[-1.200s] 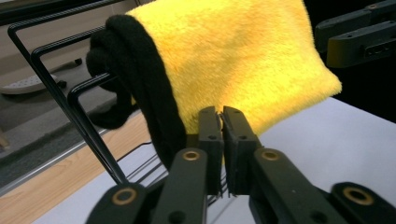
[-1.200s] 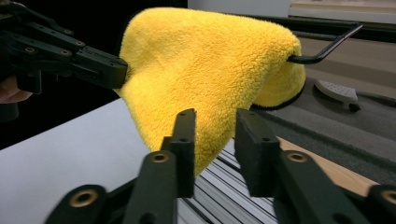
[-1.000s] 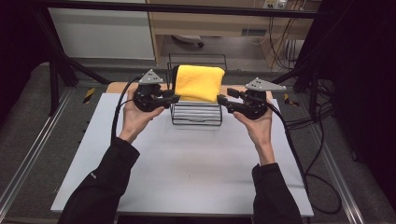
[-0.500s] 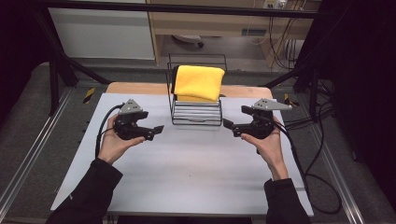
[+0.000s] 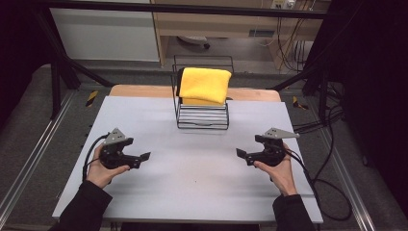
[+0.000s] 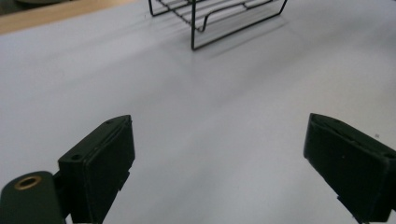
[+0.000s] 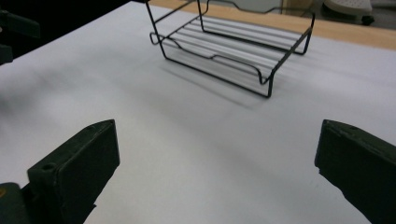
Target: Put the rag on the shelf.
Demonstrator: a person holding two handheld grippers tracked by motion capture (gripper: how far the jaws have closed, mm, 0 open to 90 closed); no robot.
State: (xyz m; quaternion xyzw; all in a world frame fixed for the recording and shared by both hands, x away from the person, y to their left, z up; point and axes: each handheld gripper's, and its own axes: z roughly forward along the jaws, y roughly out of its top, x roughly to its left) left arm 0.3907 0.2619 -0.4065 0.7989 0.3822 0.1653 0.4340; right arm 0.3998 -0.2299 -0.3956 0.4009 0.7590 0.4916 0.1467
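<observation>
A folded yellow cloth (image 5: 204, 85) lies on top of a black wire rack (image 5: 202, 117) at the back middle of the white table (image 5: 197, 178). My left gripper (image 5: 144, 157) rests low over the table's left front and points right. Its jaws have just been opening and stand wide, with only bare table between them (image 6: 219, 154). My right gripper (image 5: 240, 154) sits at the right front and points left. Its jaws have also just been opening, with nothing between them (image 7: 219, 158). Both grippers are well in front of the rack (image 7: 233, 46).
A wooden strip (image 5: 144, 90) runs along the table's far edge behind the rack. Cables (image 5: 322, 185) trail off the right side. A dark metal frame (image 5: 57, 72) stands around the table.
Both grippers have come away from the yellow cloth on the rack, moving apart, toward me and down to the table. Their jaws have widened. The cloth stays on the rack.
</observation>
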